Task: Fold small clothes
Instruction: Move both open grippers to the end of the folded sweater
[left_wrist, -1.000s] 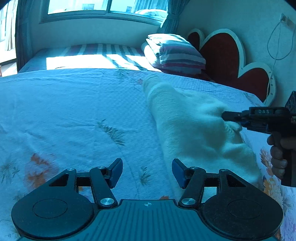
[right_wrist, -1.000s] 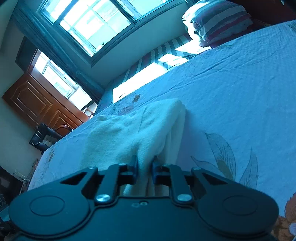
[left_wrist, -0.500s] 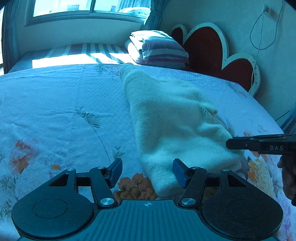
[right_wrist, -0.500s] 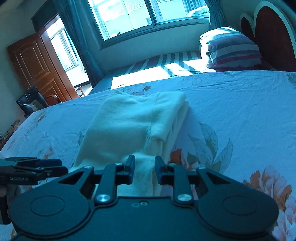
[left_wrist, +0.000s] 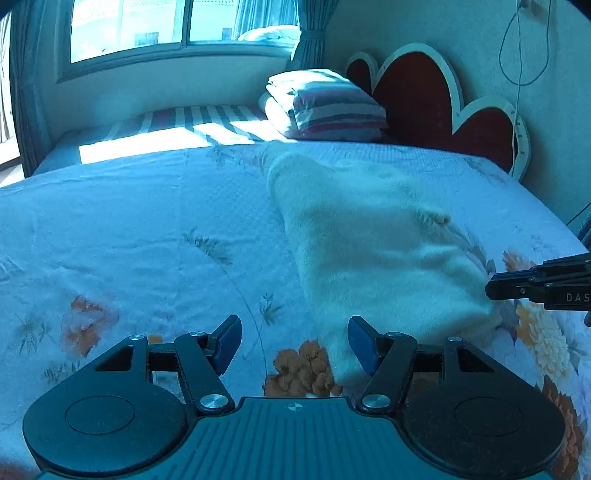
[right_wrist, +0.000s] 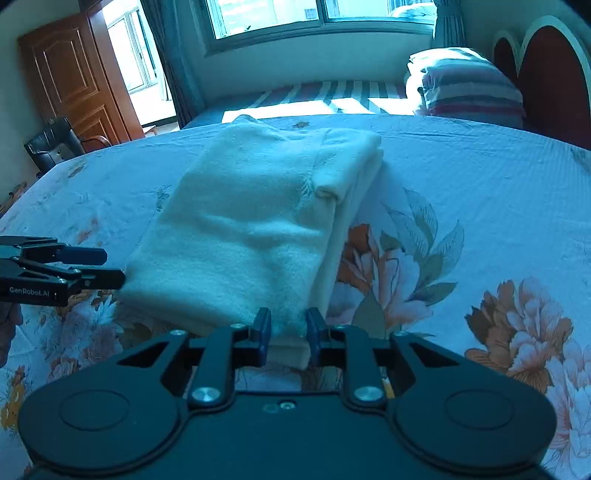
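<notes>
floral bedsheet (right_wrist: 461, 206) underneath. cream garment (right_wrist: 251, 229), part-folded, lies ahead of both tongs. right gripper (right_wrist: 288, 334) nearly closed about its near edge, grip unclear; left gripper (left_wrist: 293, 343) spread, just opened wider, corner against right pad. next fold judged pending.

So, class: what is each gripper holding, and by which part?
The right gripper seems to pinch the folded cream garment at its near edge; the left gripper is open, holding nothing.
</notes>
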